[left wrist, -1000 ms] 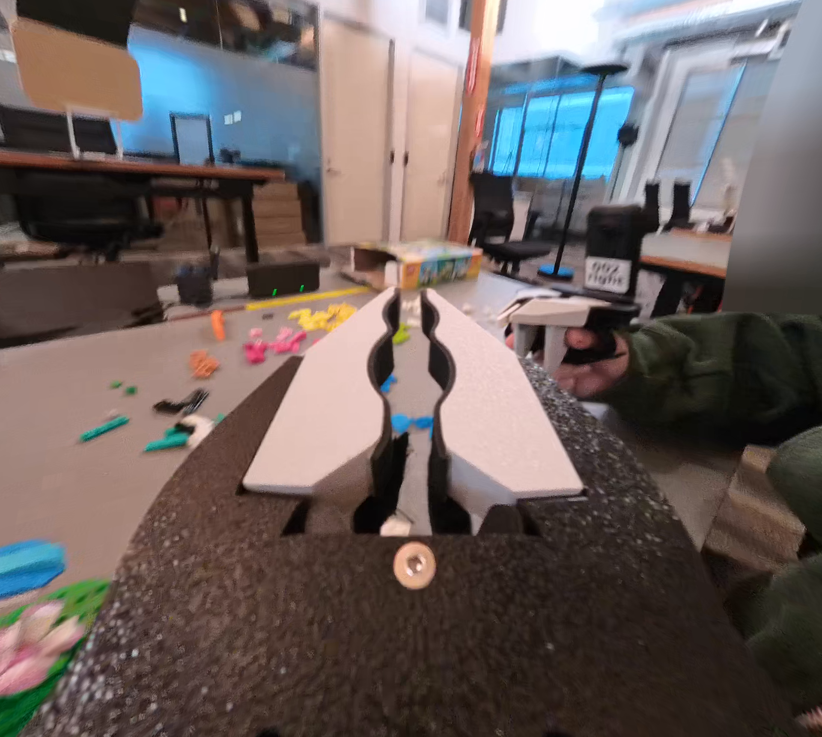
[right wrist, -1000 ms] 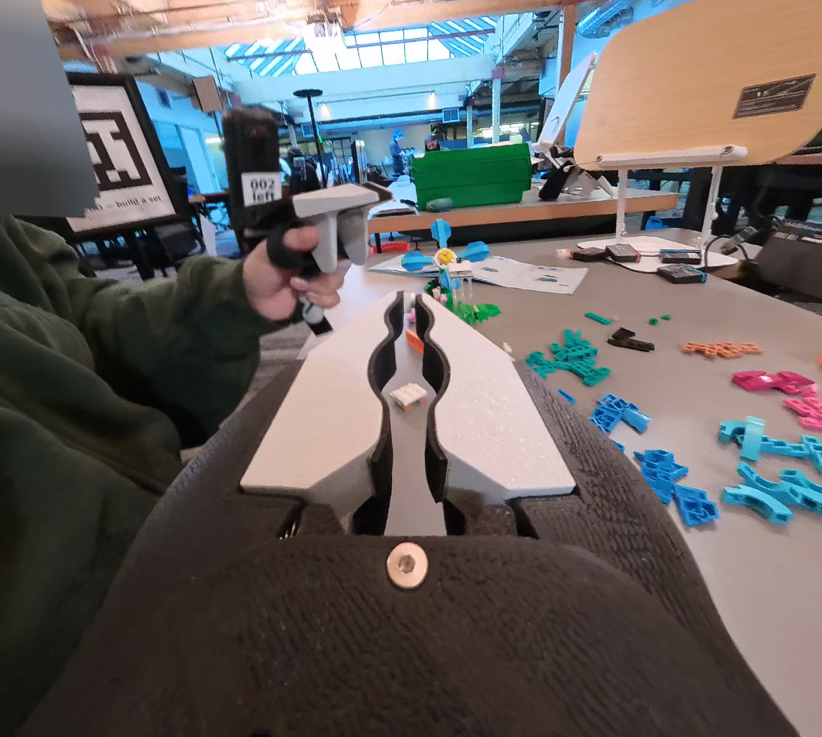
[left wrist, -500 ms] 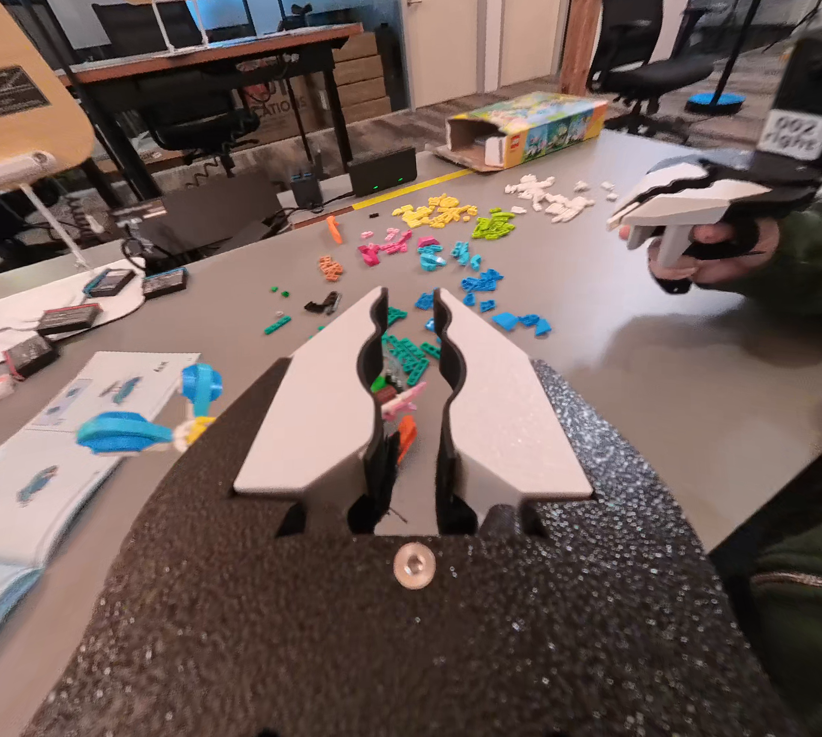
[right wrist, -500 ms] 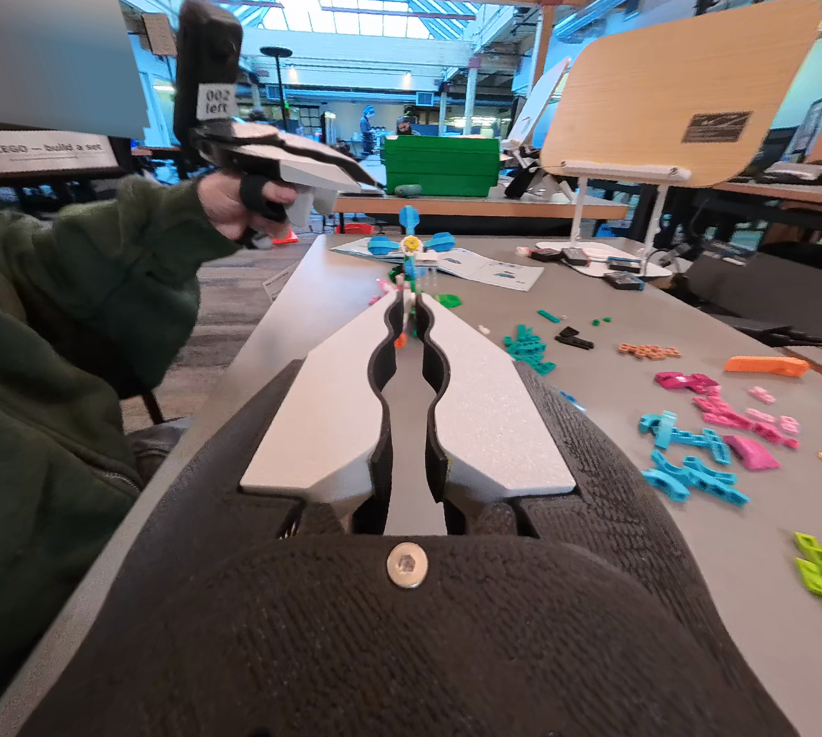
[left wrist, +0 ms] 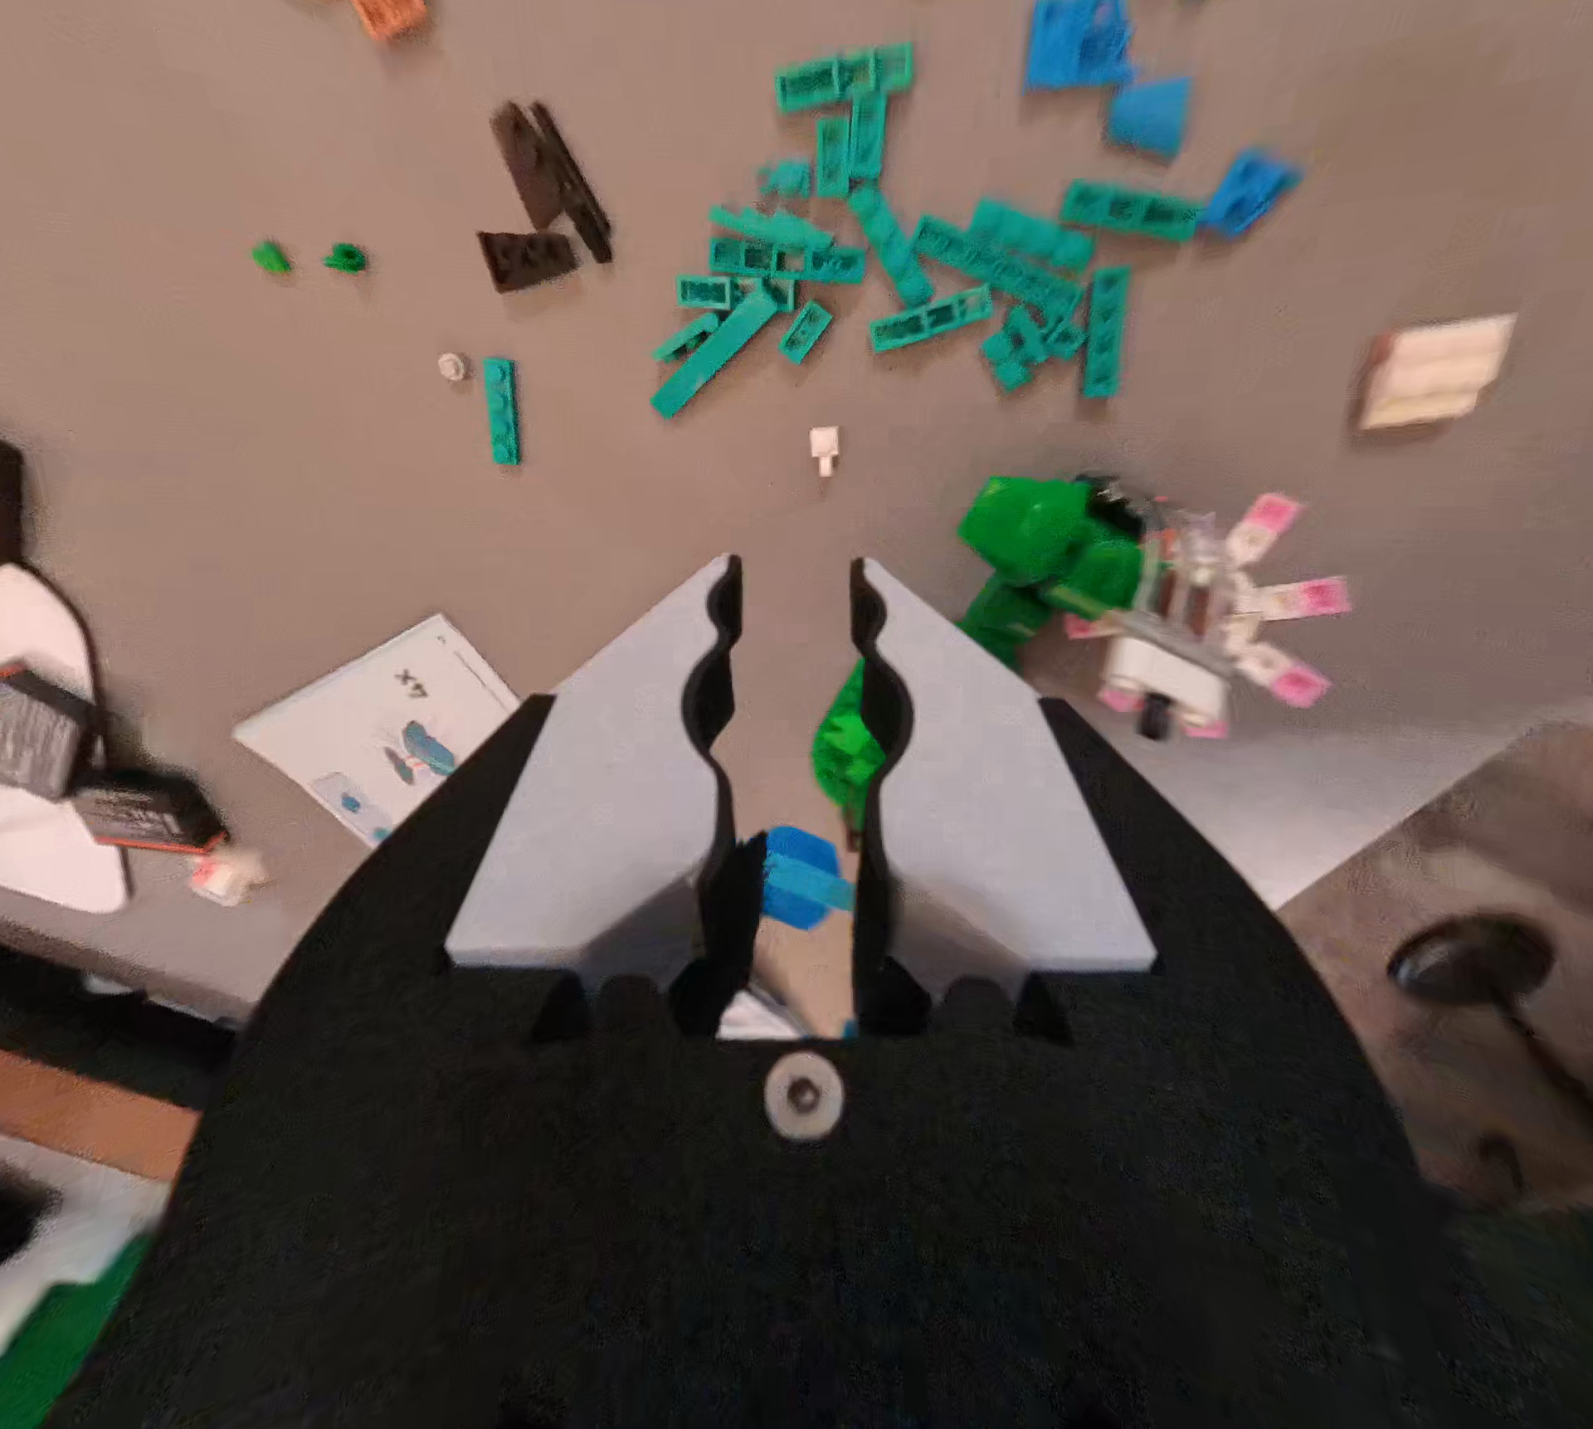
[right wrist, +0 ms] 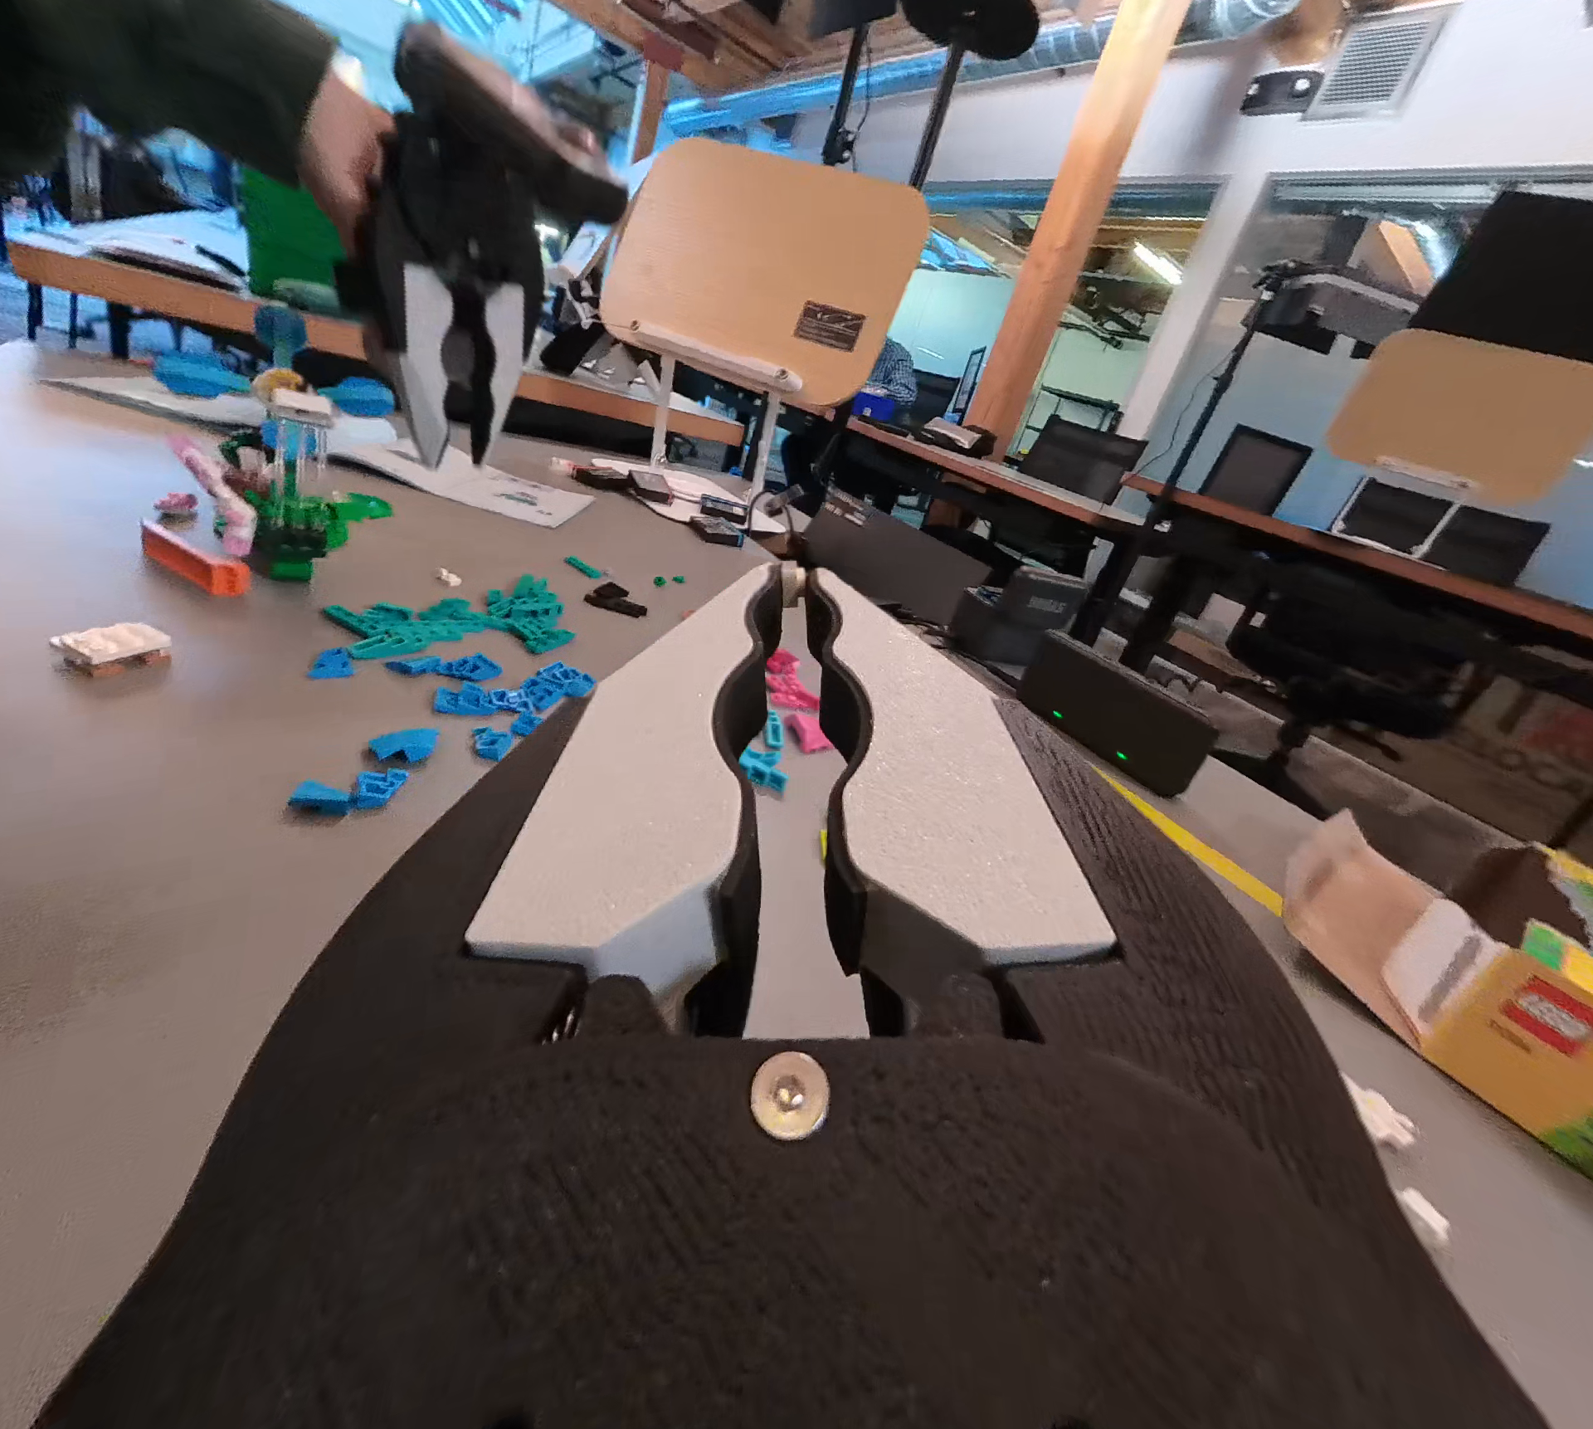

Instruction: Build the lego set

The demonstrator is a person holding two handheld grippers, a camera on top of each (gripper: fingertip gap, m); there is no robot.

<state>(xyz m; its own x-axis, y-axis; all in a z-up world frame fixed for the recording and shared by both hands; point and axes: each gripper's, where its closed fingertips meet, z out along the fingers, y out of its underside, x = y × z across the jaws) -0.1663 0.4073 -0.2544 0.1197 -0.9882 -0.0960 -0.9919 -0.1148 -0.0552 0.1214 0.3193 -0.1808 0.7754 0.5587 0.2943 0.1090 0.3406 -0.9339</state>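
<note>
Tipping downward from the level pose of a moment ago, my left gripper point(left wrist: 795, 568) now hangs spread and empty over the bench's point(left wrist: 259, 491) teal pieces point(left wrist: 896, 267), beside the half-built model point(left wrist: 1112, 594). My right gripper point(right wrist: 795, 584) pinches a small white piece point(right wrist: 794, 582), ready to fit.

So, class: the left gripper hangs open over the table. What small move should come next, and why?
Probably ease forward and down onto the small white piece: the left gripper is open and empty, pointing at the table, and that piece lies alone just beyond its tips.
</note>
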